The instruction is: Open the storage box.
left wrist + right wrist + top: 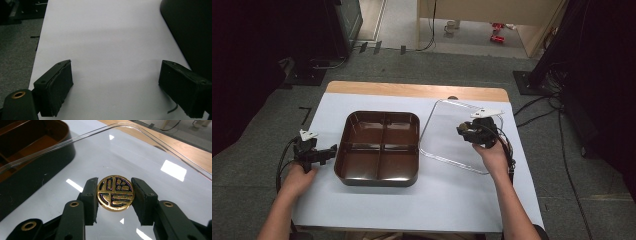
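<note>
A dark brown tray (343,137) with four compartments sits mid-table, all compartments bare. To its right is a clear plastic lid (444,140), its left edge close to the tray's right wall. My right gripper (464,131) is over the lid, shut on the round gold knob (115,192) at the lid's centre, one pad on each side. I cannot tell whether the lid (140,152) rests on the table. My left gripper (331,151) stands open just left of the tray, with only white table cover between its jaws (115,87). The tray's dark wall (190,30) is at its right.
A white cover (437,195) spreads over the wooden table (412,90), whose bare strip runs along the far edge. Grey carpet surrounds it, with cables (537,112) and dark stands at the right and back left.
</note>
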Motion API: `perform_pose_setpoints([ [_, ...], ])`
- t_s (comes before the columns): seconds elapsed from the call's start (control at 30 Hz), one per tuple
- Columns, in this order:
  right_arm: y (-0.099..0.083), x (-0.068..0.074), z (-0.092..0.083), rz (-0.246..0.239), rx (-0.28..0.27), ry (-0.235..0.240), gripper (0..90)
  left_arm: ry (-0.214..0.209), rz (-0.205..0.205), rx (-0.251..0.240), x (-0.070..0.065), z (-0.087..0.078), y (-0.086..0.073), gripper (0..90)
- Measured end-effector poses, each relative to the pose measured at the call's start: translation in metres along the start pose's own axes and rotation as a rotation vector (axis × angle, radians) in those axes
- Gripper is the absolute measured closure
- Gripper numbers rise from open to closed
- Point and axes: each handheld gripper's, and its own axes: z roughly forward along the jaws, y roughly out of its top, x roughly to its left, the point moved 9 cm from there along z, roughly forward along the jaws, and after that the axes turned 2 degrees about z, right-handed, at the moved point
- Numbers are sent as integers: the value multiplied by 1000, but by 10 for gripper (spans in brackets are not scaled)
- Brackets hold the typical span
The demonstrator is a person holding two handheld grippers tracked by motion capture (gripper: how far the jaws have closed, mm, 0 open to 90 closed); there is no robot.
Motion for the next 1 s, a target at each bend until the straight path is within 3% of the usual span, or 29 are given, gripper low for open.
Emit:
perform_pose_setpoints([
  [0.27, -6, -26, 11, 52, -1, -33, 587, 0, 0, 0, 0, 0, 0, 119],
  [0.4, -11, -37, 25, 83, 14, -40, 587, 1, -1, -1, 0, 0, 0, 119],
  [0.6, -15, -44, 50, 76, 35, -82, 587, 1, -1, -1, 0, 0, 0, 119],
  [0.73, -15, -46, 63, 84, 43, -82, 586, 1, -1, -1, 0, 0, 0, 118],
  [1.0, -22, -53, 75, 99, 63, -107, 586, 1, -1, -1, 0, 0, 0, 118],
])
